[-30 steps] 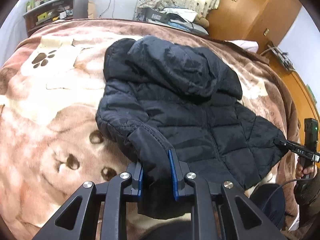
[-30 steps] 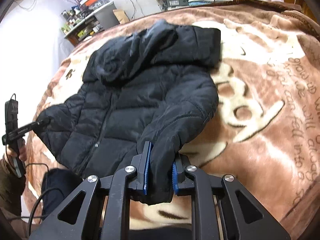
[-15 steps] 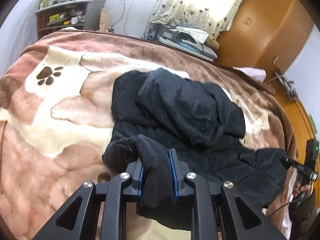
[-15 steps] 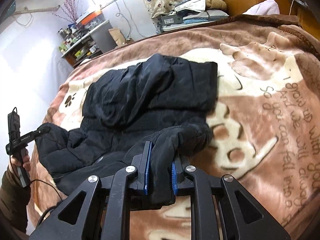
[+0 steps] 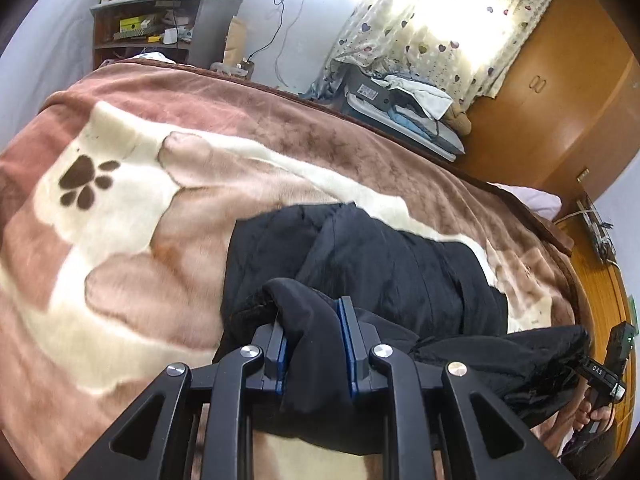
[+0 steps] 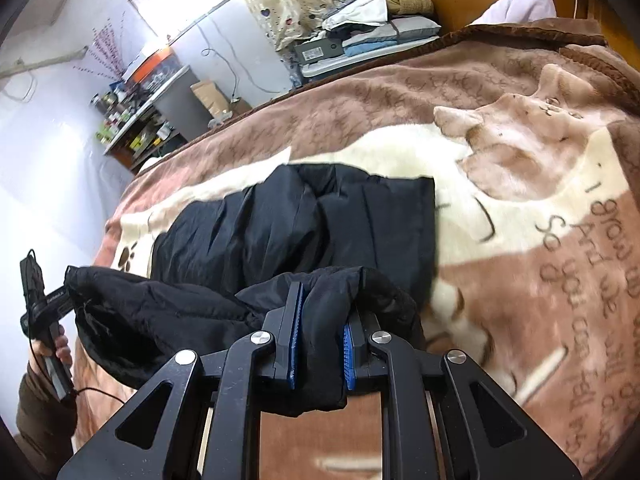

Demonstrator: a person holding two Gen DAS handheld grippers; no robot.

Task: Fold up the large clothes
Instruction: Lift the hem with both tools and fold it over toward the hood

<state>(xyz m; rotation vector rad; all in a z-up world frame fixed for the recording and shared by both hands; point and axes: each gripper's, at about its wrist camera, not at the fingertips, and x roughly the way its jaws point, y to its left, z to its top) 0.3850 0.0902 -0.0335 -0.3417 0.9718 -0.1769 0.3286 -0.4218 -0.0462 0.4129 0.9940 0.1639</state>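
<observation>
A black puffer jacket (image 5: 400, 264) lies on a brown and cream blanket (image 5: 120, 240); it also shows in the right wrist view (image 6: 312, 216). My left gripper (image 5: 312, 344) is shut on one bottom corner of the jacket and holds it lifted over the body. My right gripper (image 6: 320, 344) is shut on the other bottom corner, also lifted. The raised hem sags between the two grippers. The hood end lies flat on the blanket, farther away. The right gripper shows in the left wrist view (image 5: 600, 368), and the left gripper in the right wrist view (image 6: 48, 300).
The blanket (image 6: 520, 240) covers a bed. A pile of folded clothes (image 5: 404, 108) sits beyond the far edge. A cluttered shelf (image 5: 160, 24) stands at the back left. A wooden wardrobe (image 5: 560, 100) stands at the back right.
Both grippers have lifted the jacket's bottom corners and carried them forward towards the hood end. The lower half now hangs raised over the upper half.
</observation>
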